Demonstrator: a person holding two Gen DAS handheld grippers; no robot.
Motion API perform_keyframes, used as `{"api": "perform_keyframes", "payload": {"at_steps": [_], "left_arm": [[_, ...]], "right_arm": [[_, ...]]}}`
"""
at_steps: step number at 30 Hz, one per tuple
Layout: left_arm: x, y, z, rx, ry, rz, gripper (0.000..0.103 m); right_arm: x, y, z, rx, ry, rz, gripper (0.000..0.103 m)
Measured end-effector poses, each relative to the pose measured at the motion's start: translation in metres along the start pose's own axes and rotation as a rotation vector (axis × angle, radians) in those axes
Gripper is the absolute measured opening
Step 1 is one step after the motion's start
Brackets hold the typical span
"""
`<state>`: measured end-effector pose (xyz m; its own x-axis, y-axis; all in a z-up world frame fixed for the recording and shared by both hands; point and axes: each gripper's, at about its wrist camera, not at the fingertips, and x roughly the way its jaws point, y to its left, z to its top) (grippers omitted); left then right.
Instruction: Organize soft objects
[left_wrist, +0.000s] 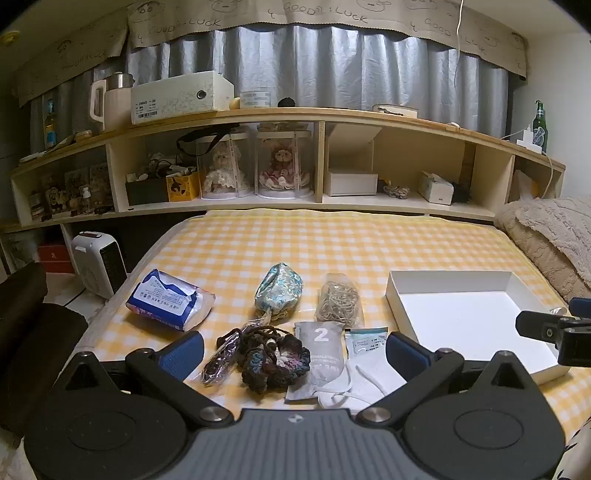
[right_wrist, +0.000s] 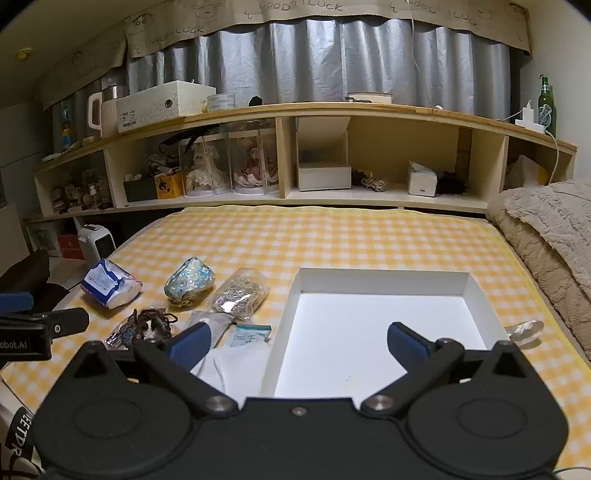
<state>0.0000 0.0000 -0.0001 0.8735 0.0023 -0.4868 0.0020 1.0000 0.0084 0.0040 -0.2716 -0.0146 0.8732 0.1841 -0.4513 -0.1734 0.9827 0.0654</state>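
Soft items lie on a yellow checked bed: a blue tissue pack (left_wrist: 168, 304), a floral pouch (left_wrist: 279, 291), a bag of string (left_wrist: 338, 301), a dark crocheted piece in plastic (left_wrist: 269, 356), a grey sachet marked 2 (left_wrist: 321, 354) and a white mask with its packet (left_wrist: 364, 373). A white open box (left_wrist: 476, 321) sits to their right, empty. My left gripper (left_wrist: 293, 350) is open over the crocheted piece and sachet. My right gripper (right_wrist: 297, 341) is open above the white box's (right_wrist: 373, 328) near left edge; its left finger overlaps the mask (right_wrist: 236, 363).
A beige blanket (left_wrist: 546, 240) is piled on the bed's right side. A wooden shelf unit (left_wrist: 321, 162) with dolls and boxes runs along the head of the bed. A small white heater (left_wrist: 98, 264) stands on the floor at left.
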Motion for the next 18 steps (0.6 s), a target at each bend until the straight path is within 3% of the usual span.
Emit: {"api": "perform_keyframes", "payload": {"at_steps": [18], "left_arm": [[0.0,-0.0001,0.0,0.003,0.003,0.0,0.103]], "right_arm": [[-0.0005,0.0002,0.0001,0.003,0.003,0.001,0.103]]}}
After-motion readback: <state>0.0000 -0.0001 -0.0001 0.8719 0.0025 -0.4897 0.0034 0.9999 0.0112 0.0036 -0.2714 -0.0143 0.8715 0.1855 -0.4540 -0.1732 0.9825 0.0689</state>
